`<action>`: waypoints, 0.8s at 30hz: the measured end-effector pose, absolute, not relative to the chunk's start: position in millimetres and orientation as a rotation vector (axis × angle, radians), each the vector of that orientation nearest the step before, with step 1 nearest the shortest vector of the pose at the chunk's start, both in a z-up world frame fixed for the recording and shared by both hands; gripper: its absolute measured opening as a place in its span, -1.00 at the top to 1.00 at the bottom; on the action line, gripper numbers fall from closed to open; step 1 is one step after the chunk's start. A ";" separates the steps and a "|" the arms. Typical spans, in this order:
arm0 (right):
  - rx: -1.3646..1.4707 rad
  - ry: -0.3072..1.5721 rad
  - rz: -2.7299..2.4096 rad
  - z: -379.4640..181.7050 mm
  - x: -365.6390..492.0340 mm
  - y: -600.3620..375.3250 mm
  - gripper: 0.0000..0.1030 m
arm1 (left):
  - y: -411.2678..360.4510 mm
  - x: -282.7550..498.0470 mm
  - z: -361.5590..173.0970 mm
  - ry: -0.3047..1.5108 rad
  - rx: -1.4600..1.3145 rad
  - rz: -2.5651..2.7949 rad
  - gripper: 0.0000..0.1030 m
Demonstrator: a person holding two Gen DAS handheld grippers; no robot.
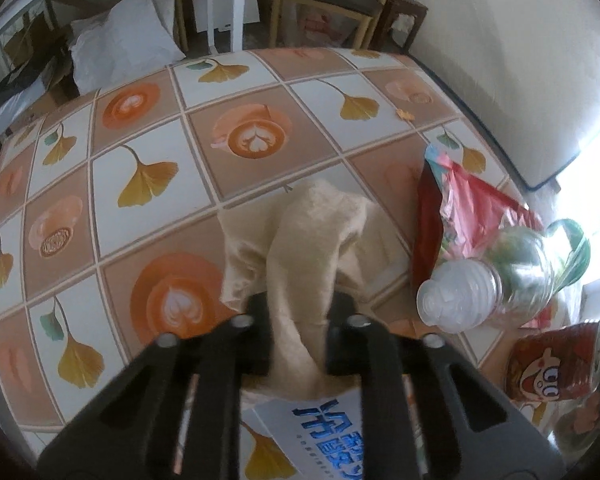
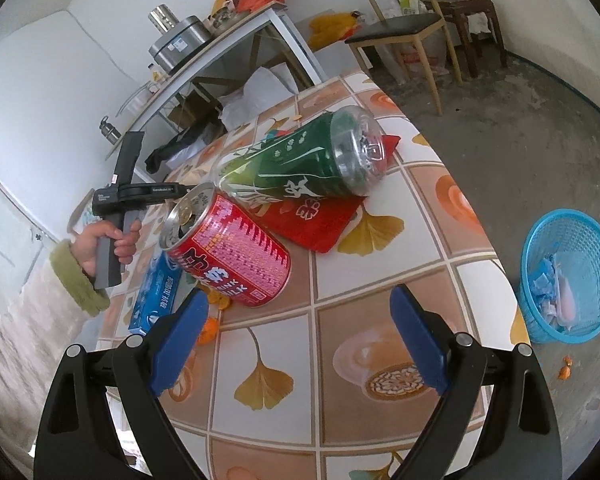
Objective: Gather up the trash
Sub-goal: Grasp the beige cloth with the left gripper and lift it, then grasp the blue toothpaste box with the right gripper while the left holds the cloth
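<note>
Left gripper (image 1: 300,316) pinches beige tissue (image 1: 300,248); right gripper (image 2: 300,332) — gaping (empty) — faces red can (image 2: 236,252).

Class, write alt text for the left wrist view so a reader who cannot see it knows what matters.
The left gripper has its jaws shut on a crumpled beige cloth lying on a table patterned with leaves and coffee cups. To the right lie a clear plastic bottle, a red wrapper and a red can.

Bright daylight, right-edge glare, fisheye warping, slight blur
</note>
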State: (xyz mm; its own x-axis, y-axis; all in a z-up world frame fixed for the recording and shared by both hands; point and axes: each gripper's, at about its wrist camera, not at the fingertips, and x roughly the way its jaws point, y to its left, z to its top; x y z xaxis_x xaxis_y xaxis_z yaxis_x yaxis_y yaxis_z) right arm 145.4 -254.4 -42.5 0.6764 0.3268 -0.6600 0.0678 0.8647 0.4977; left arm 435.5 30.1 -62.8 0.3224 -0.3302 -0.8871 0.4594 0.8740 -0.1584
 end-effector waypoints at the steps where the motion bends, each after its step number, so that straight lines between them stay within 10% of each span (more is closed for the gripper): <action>1: 0.520 0.823 0.151 -42.3 144.6 -255.3 -0.74 | 32.0 435.5 -61.4 1.118 0.119 -0.514 0.87; 24: 0.404 0.681 0.255 26.4 106.9 -227.8 -0.74 | 143.0 277.0 42.3 0.785 -0.140 -0.288 0.95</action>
